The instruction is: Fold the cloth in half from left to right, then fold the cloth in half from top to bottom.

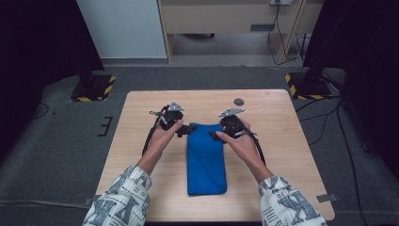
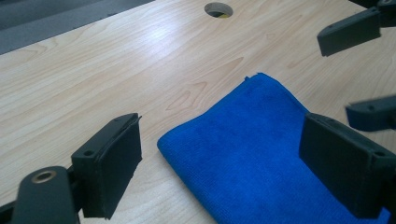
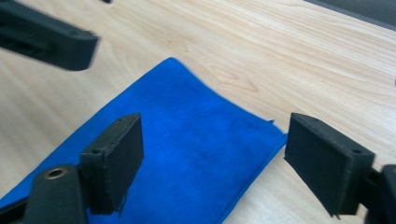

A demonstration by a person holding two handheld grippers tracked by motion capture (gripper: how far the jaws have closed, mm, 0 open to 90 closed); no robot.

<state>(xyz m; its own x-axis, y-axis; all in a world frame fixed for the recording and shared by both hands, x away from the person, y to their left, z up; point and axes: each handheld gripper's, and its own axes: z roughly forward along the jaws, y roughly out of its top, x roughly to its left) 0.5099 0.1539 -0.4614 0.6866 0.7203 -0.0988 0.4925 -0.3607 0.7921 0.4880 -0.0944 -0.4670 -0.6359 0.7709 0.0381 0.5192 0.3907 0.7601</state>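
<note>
A blue cloth [image 1: 206, 157], folded into a long rectangle, lies flat in the middle of the wooden table [image 1: 282, 141]. My left gripper [image 1: 185, 130] hovers at its far left corner, and my right gripper [image 1: 216, 135] at its far right corner. In the left gripper view the left gripper [image 2: 224, 163] is open, its jaws straddling the corner of the cloth [image 2: 252, 144] without touching it. In the right gripper view the right gripper [image 3: 215, 161] is open too, wide apart over the other corner of the cloth [image 3: 187, 140]. Neither holds anything.
A round hole [image 1: 239, 101] is set in the tabletop beyond the cloth. Two stand bases with yellow-black tape [image 1: 94, 88] [image 1: 306, 87] sit on the grey floor behind the table. Cables [image 1: 329, 117] trail at the right.
</note>
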